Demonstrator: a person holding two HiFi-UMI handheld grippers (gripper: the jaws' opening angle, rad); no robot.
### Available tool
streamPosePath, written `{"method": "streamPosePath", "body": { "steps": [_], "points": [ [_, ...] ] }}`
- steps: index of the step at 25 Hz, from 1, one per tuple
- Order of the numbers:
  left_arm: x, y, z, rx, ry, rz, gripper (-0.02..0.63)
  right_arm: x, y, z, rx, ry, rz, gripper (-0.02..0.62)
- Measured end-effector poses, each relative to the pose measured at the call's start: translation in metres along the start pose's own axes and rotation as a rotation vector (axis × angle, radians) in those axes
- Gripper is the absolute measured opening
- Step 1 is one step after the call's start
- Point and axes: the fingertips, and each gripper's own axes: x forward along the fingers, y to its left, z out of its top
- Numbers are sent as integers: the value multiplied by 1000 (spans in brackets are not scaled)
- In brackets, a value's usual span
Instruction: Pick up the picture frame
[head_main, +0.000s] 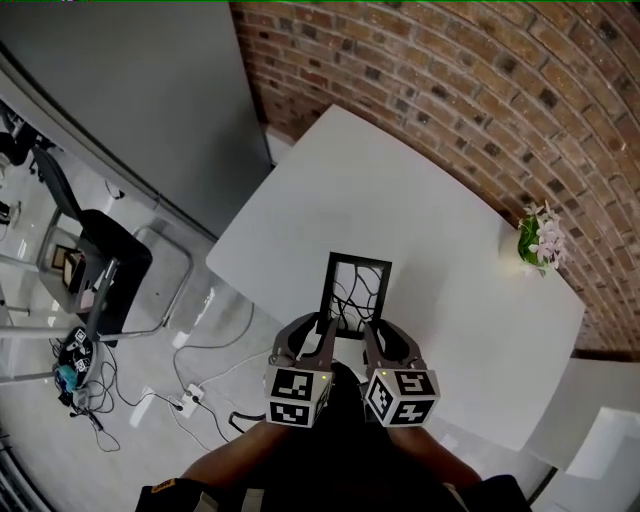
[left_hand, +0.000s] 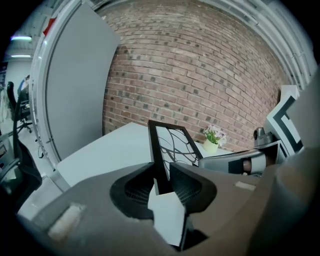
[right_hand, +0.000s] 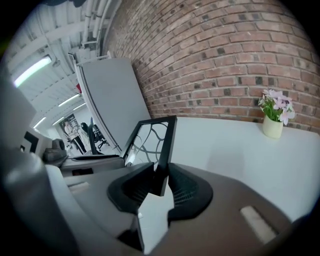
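At the near edge of the white counter (head_main: 420, 210), in the head view, the picture frame (head_main: 355, 288) is held up by both tools, with its top leaning toward 12 o'clock. The frame is black, with a branching line pattern across its pane.

Left tool (head_main: 322, 326): closed on the frame's lower left edge. In the left gripper view the two pads of the left tool (left_hand: 162, 176) press on either side of the black rail of the frame (left_hand: 172, 144).

Right tool (head_main: 368, 330): closed on the frame's lower right edge. In the right gripper view the pads of the right tool (right_hand: 161, 175) clamp the rail of the frame (right_hand: 150, 139), which rises tilted toward 11 o'clock.

The two tools sit side by side, close together, marker cubes toward the person.

Surroundings, head view:
- Small flower pot (head_main: 540, 240) on the counter at 2 o'clock from the frame, well apart, near the brick wall (head_main: 480, 90)
- Black chair (head_main: 105, 270) on the floor at 9 o'clock
- Cables (head_main: 190, 400) on the floor at 8 o'clock
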Motion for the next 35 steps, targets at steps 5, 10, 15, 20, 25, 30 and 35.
{"method": "streamPosePath", "body": {
  "steps": [5,10,15,20,25,30,35],
  "points": [
    [-43,0,34,5,-90,21,86,-27,33,24,-41,-72,22,91],
    [-87,2,55,0,-168,41,86,-55,67,41,-89,-133,49,91],
    [-127,1,66,9,-228,69,86,-82,97,50,-135,-191,79,91],
    [-164,2,74,34,-288,86,86,-107,125,55,-171,-250,95,91],
    [-191,5,74,41,-322,103,86,-122,146,53,-210,-291,100,91],
    [-205,8,65,49,-330,113,86,-129,157,45,-209,-303,105,91],
    [-214,5,59,51,-332,117,86,-136,159,35,-194,-301,105,84]
  ]
}}
